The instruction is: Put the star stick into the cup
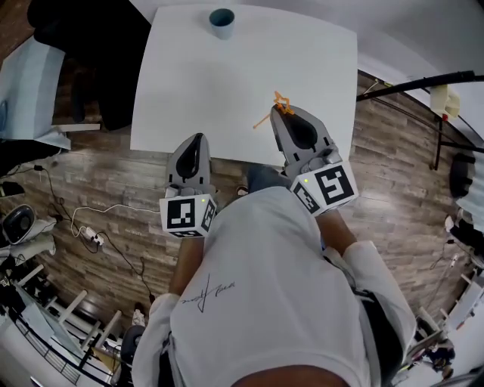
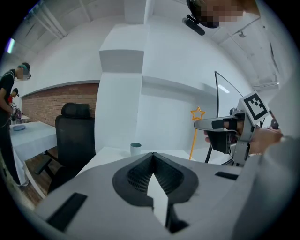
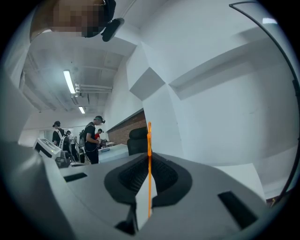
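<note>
The orange star stick is clamped in my right gripper, held above the white table's near right part. Seen edge-on in the right gripper view, the star stick runs up between the shut jaws. From the left gripper view the star stick stands upright with its star on top, gripped by the right gripper. A teal cup stands at the table's far edge; the cup also shows small ahead of my left gripper. My left gripper hangs shut and empty over the table's near edge.
The white table carries only the cup. A black office chair stands at its left side. Cables and a power strip lie on the wooden floor to the left. Several people stand far off in the right gripper view.
</note>
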Motion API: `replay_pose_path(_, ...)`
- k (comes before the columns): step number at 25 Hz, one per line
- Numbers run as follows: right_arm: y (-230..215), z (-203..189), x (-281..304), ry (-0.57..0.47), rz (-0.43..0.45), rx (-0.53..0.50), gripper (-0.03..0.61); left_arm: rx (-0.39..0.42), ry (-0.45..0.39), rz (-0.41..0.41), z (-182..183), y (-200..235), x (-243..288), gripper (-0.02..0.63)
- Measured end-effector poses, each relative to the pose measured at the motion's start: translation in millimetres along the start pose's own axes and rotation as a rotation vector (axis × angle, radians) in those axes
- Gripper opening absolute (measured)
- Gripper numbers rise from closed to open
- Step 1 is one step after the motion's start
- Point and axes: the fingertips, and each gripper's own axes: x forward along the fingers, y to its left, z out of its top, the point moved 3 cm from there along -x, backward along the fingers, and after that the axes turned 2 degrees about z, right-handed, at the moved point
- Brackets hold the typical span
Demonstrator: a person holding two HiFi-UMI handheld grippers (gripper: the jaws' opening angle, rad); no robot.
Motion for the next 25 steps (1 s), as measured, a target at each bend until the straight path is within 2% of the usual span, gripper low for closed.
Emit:
replay_pose_path(8, -37.0, 14.1, 33.2, -0.021, -0.003, -0.003, 0.017, 0.005, 0.037, -0.003, 7.8, 13.2, 44.0, 0.008)
replay_pose_path(13, -39.4, 31.3, 48.9, -0.051, -0.027, -0.018, 0.017, -0.016, 0.045, -0.025, 11.7, 31.1, 55.4, 0.008)
replay_pose_path(21, -28.9, 63.1, 81.7, -0.098, -0.122, -0.097, 0.017, 0.008, 0.036, -0.174, 23.1, 72.3, 81.9, 0.008)
replay_pose_path(25, -25.6, 74.8, 95.5, -0.106, -0.161, -0.113, 0.017, 0.077, 0.017, -0.252, 32.1, 89.6, 94.3, 0.008)
